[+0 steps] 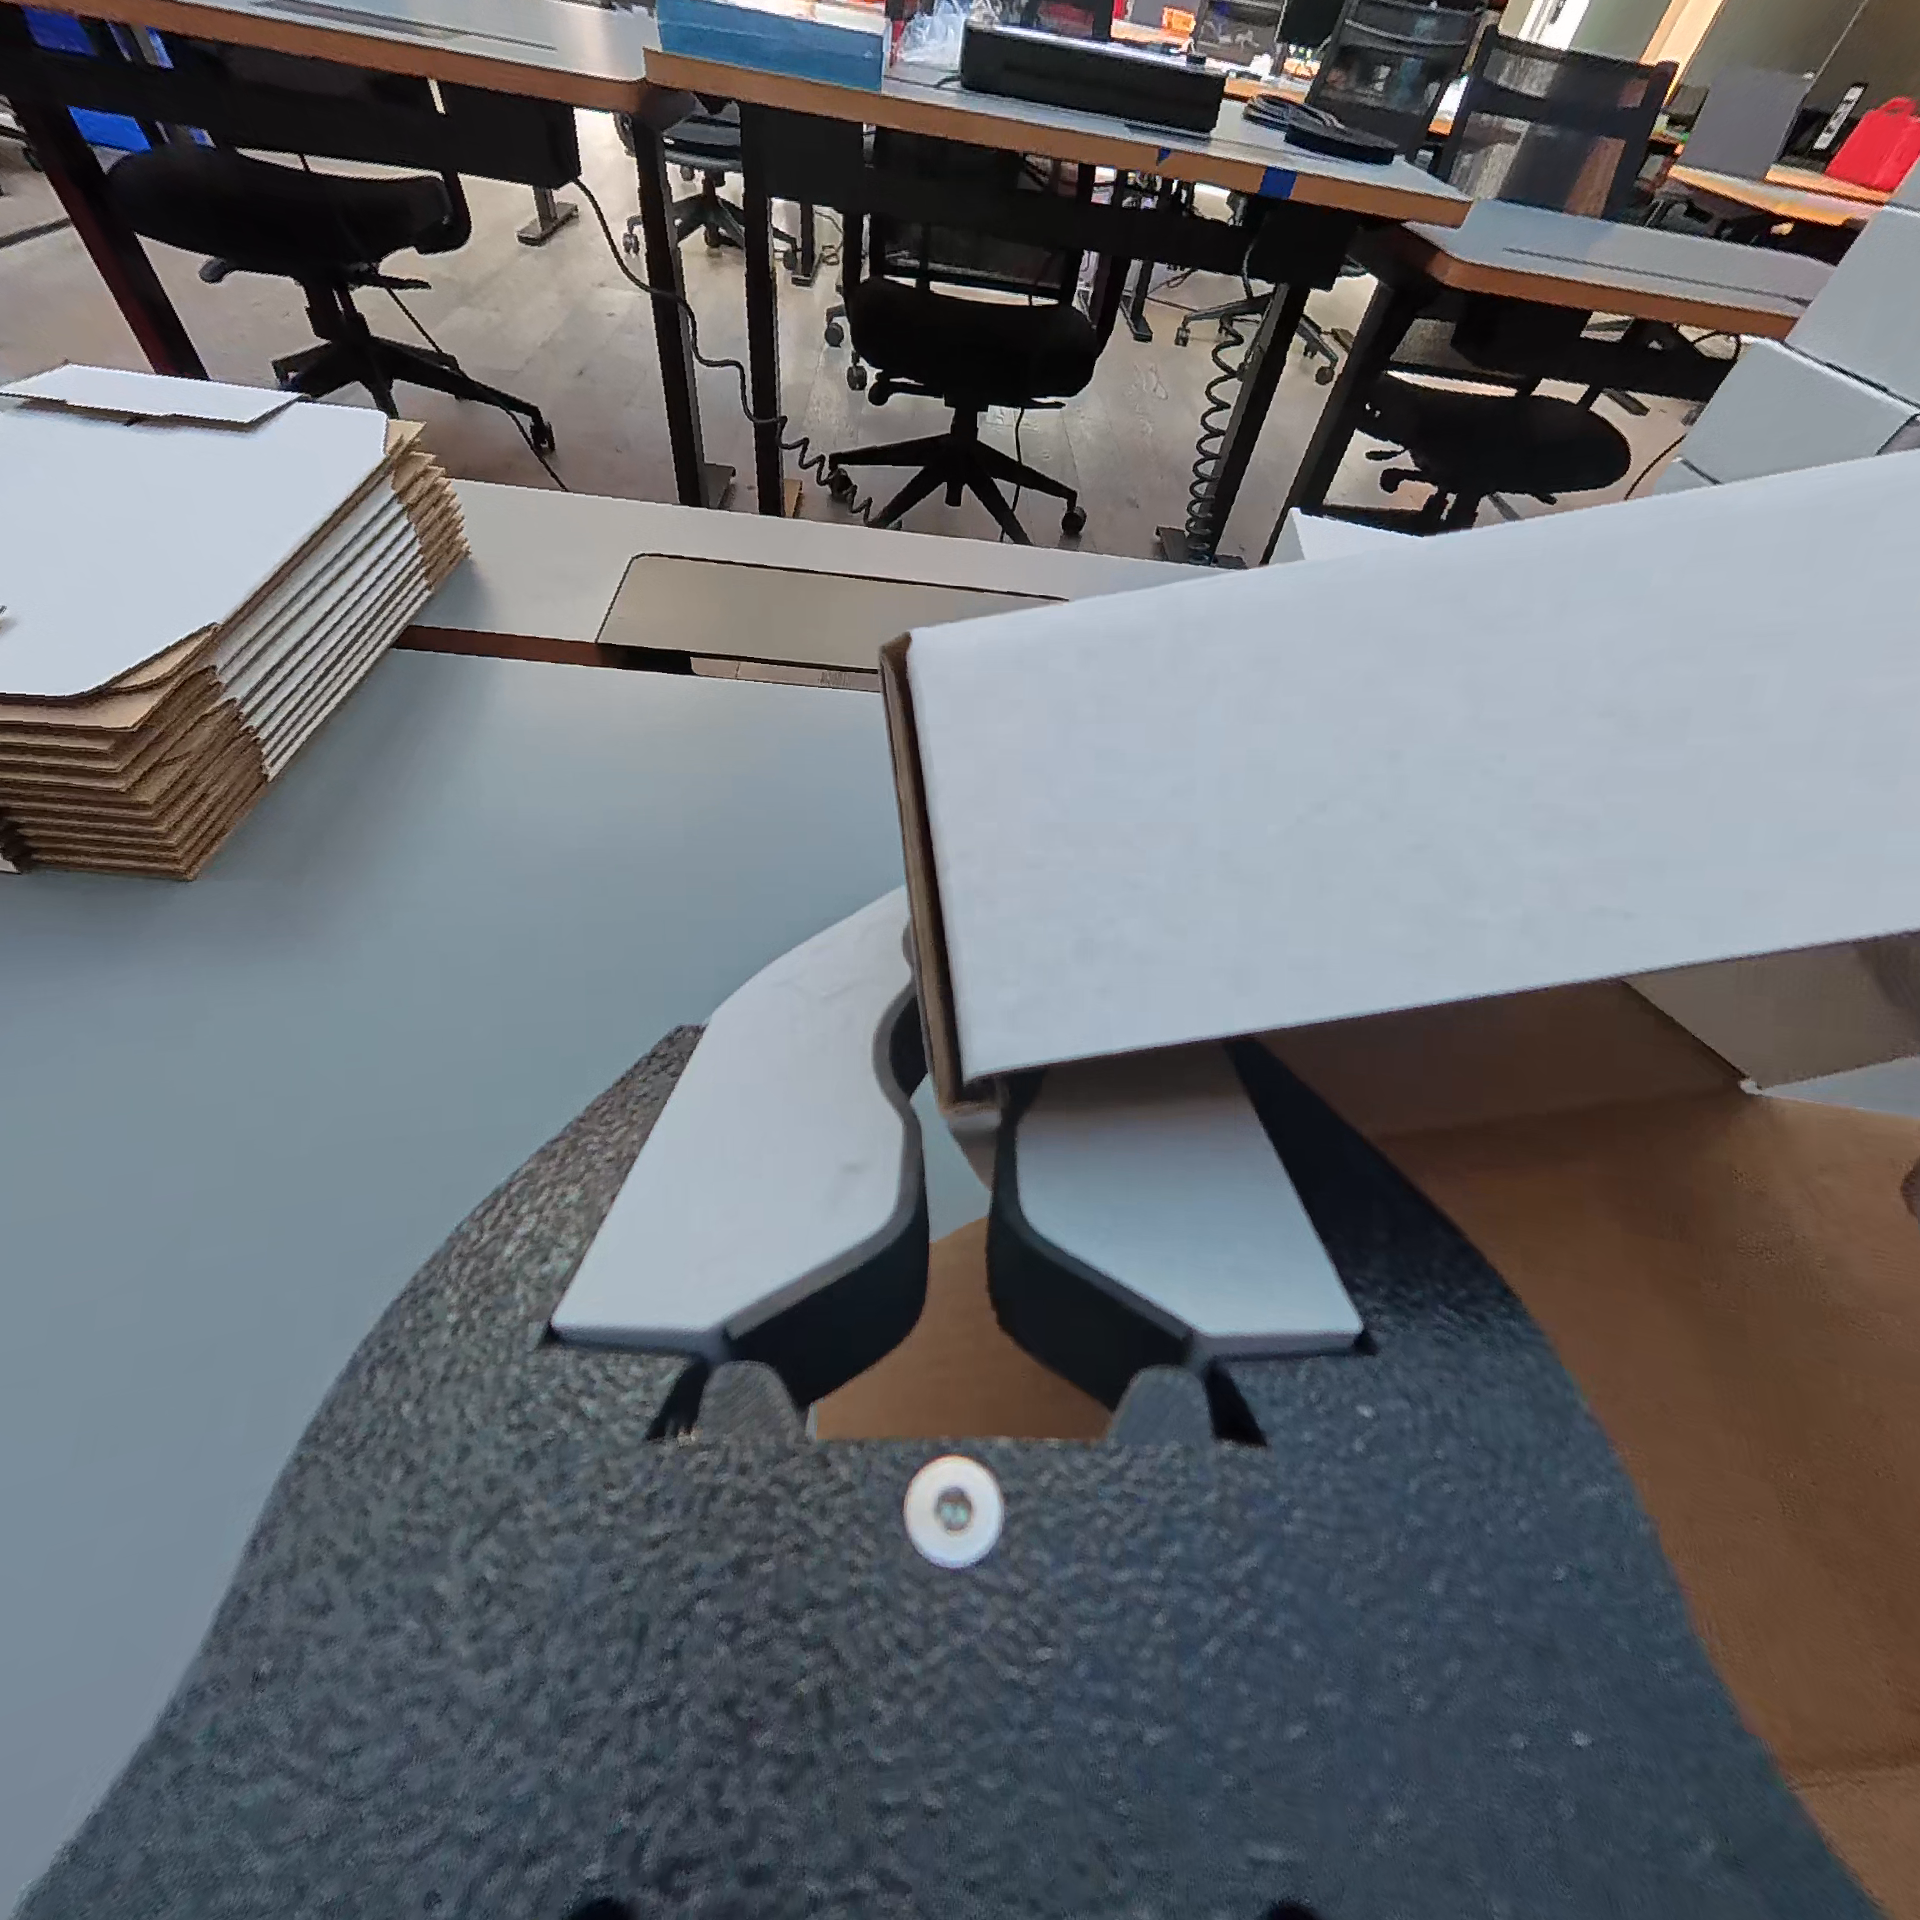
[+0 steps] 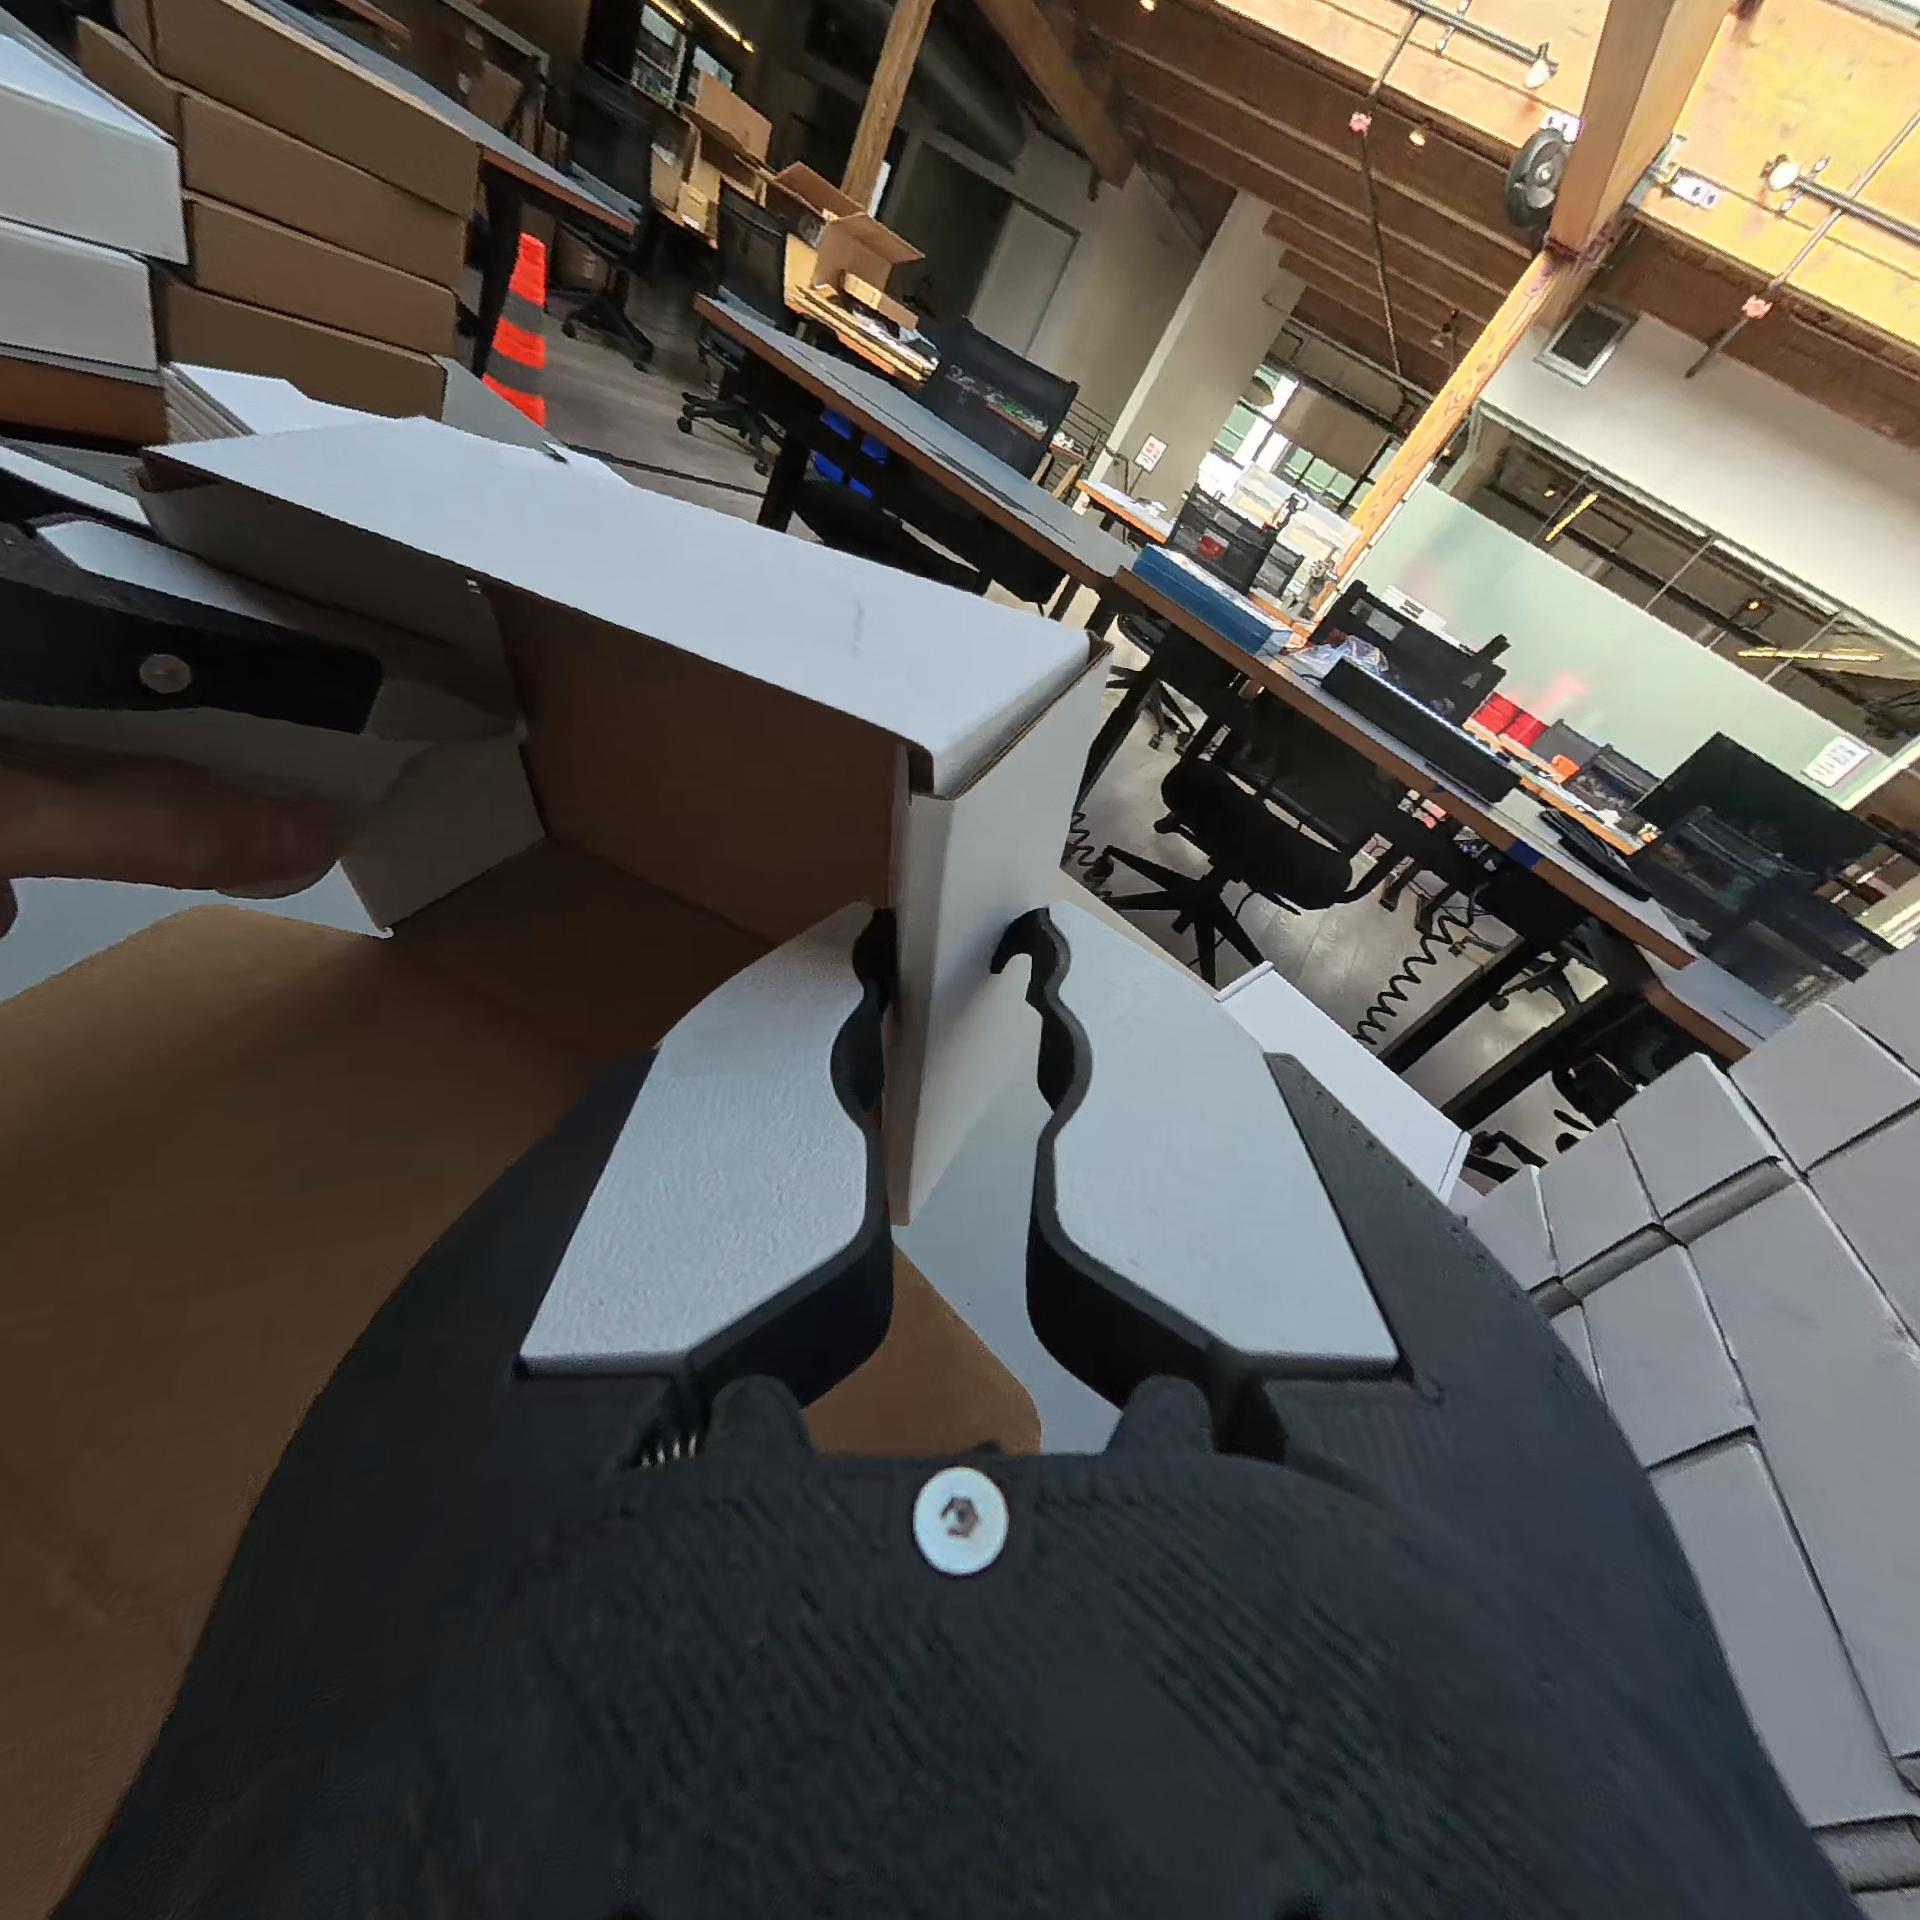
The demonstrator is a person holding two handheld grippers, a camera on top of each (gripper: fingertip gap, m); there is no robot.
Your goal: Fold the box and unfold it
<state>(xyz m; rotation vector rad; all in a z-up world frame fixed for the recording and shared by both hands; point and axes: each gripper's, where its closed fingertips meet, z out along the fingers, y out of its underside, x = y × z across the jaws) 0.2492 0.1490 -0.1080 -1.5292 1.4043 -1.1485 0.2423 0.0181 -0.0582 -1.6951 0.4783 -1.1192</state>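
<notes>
A white cardboard box with a brown inside [image 1: 1403, 790] is half folded and held up above the grey table [image 1: 468, 987]. My left gripper [image 1: 951, 1039] is shut on the corner of its long wall; the right finger is partly hidden behind that wall. In the right wrist view the box [image 2: 644, 582] shows its brown base and raised walls. My right gripper [image 2: 951, 966] is open around the short end wall: the left finger touches it, the right finger stands apart. The left gripper [image 2: 208, 675] shows at the box's far end, with a person's finger [image 2: 166, 831] below it.
A stack of flat cardboard blanks [image 1: 187, 644] lies on the table at the far left. Several folded white boxes [image 2: 1714, 1299] are piled at the right. Brown and white boxes [image 2: 291, 208] are stacked behind the left gripper. Desks and office chairs [image 1: 966, 343] stand beyond the table.
</notes>
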